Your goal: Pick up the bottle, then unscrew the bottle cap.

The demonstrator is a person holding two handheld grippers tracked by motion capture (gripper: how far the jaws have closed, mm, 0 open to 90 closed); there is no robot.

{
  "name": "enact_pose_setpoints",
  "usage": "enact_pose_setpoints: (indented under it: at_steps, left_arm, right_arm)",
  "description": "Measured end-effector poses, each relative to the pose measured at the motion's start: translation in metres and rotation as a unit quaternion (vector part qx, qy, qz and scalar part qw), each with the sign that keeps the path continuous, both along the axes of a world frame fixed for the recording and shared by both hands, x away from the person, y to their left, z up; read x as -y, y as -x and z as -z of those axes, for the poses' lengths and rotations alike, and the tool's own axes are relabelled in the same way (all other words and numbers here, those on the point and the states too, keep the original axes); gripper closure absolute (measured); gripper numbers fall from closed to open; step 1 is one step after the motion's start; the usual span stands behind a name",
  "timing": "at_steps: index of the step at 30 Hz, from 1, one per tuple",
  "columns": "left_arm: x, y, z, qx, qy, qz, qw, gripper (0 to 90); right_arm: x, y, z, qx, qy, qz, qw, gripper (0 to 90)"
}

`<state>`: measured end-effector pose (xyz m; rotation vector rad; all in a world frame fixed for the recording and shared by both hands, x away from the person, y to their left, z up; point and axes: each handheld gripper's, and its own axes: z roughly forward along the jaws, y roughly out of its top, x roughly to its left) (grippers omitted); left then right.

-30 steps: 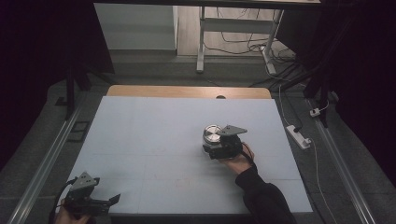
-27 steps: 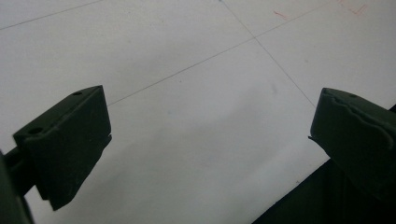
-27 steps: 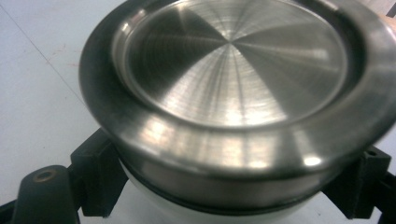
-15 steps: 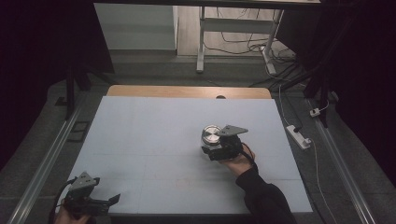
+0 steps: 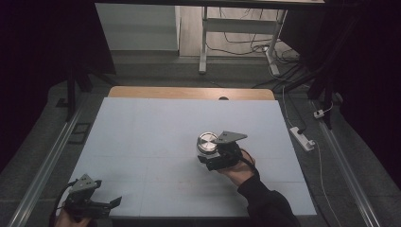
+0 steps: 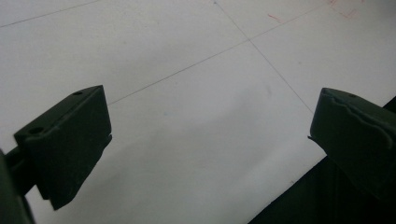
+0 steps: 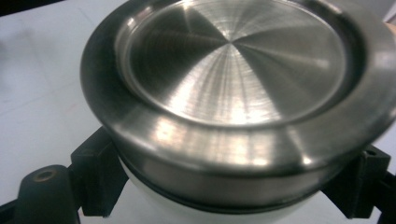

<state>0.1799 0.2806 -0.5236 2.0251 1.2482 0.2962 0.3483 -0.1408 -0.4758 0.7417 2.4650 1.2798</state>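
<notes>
Near Edge to Centre: One Gripper Spread, One Pinching

At the tabletop's (image 5: 142,127) near left corner, my left hand-held gripper (image 5: 101,204) sits with jaws spread wide over bare surface. Farther in, right of centre, my right hand-held gripper (image 5: 208,158) pinches a white container with a brushed steel lid (image 7: 233,88) beneath its rim.

A brushed silver lid (image 7: 233,79) tops a white jar (image 7: 205,212) on the pale blue table (image 5: 142,132).

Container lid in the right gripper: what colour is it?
Brushed silver metal lid, above a white body; the right gripper view shows it best.
</notes>
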Motion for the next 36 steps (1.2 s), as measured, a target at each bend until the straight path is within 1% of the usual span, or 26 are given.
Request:
enact_pose_setpoints:
  at_steps: [10,23,31,36]
  left_arm:
    - [0.001,-0.001,0.0,-0.003,0.0,0.004,1.0,0.0]
    - [0.0,-0.001,0.0,-0.005,0.001,0.005,1.0,0.2]
    - [0.0,-0.001,0.0,-0.005,0.002,0.005,1.0,0.1]
    - [-0.001,-0.001,0.0,-0.005,0.009,0.003,0.9999,0.0]
  right_arm:
    - [-0.017,0.017,-0.002,-0.006,0.004,-0.038,0.9993,15.1]
    - [-0.038,0.035,-0.003,-0.005,0.007,-0.079,0.9968,15.1]
    - [-0.041,0.038,-0.003,-0.004,0.011,-0.087,0.9961,15.1]
    - [-0.041,0.038,-0.004,-0.005,0.009,-0.088,0.9961,15.1]
